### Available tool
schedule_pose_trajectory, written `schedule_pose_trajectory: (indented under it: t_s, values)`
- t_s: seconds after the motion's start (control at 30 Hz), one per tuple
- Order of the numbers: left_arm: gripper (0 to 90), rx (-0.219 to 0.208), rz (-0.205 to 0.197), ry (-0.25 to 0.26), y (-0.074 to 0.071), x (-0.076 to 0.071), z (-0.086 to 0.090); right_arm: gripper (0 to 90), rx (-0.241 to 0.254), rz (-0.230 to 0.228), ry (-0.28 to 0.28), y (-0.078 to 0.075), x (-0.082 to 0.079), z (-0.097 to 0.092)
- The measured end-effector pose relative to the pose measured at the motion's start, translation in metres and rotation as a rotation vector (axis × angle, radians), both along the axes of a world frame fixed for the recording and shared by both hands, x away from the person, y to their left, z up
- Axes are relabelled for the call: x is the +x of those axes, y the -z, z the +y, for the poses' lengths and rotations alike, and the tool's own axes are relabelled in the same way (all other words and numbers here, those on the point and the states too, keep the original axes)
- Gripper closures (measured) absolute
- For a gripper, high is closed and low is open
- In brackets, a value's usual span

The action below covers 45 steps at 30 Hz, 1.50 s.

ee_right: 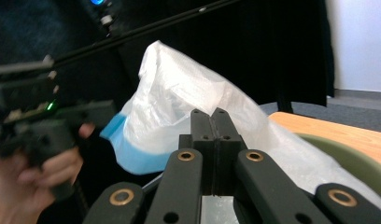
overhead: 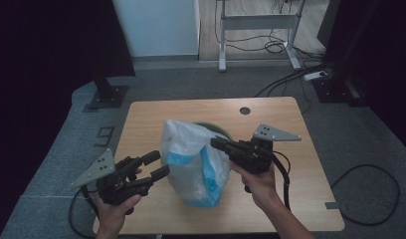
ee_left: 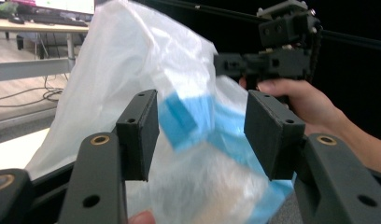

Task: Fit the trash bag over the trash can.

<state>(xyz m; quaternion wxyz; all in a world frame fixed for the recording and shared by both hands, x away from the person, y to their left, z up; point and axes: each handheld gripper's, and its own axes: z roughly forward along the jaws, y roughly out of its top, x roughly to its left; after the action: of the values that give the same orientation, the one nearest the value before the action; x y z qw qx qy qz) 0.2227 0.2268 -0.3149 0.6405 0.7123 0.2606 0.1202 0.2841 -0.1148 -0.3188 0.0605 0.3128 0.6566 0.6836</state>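
Jaws of the right gripper (overhead: 217, 143) pinch the translucent white-and-blue plastic bag (overhead: 193, 162) at its top edge. Left gripper (overhead: 157, 166) stands parted, holding nothing, the bag just ahead of its pads.

white plastic bag (overhead: 193, 159) upright mid-table blocks the centre, green bowl (overhead: 217, 129) tucked behind it, left gripper (overhead: 156, 166) and right gripper (overhead: 218, 144) flank it, bare table (overhead: 270, 112) far and right passable

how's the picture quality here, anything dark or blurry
High view: dim, corners nearly black, the plastic bag brightest. Left gripper view: bag soft with motion blur, the left tool sharp. Right gripper view: black backdrop, the far hand smeared.
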Motion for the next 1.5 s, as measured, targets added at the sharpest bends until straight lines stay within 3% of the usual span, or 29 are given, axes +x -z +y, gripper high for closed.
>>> schedule_pose_trajectory:
  t_s: [0.2,0.3,0.5,0.7,0.9,1.1,1.23,1.5]
  values:
    - [45.7,0.020,0.034,0.015,0.013,0.005,-0.007,89.2,0.073,0.054,0.018,0.002,0.014,-0.008]
    - [46.4,0.033,0.057,0.020,0.020,0.011,-0.015,89.1,0.086,0.066,0.019,0.003,0.017,-0.010]
    - [50.5,0.029,0.060,0.016,0.023,0.020,-0.024,89.2,0.097,0.067,0.009,0.003,0.015,-0.012]
    - [55.9,0.007,0.056,0.024,0.020,0.031,-0.032,89.1,0.085,0.056,0.003,0.004,0.011,-0.014]
    - [75.3,0.016,0.025,0.039,0.017,0.035,-0.037,89.1,0.054,0.039,0.015,0.007,0.010,-0.017]
    - [88.7,0.033,0.008,0.057,0.018,0.034,-0.039,89.1,0.036,0.050,0.029,0.009,0.012,-0.022]
    - [90.0,0.057,0.005,0.055,0.017,0.033,-0.040,89.1,0.019,0.040,0.039,0.010,0.012,-0.022]
    - [90.0,0.145,-0.021,0.022,0.015,0.029,-0.042,89.1,-0.009,0.030,0.055,0.011,0.013,-0.021]
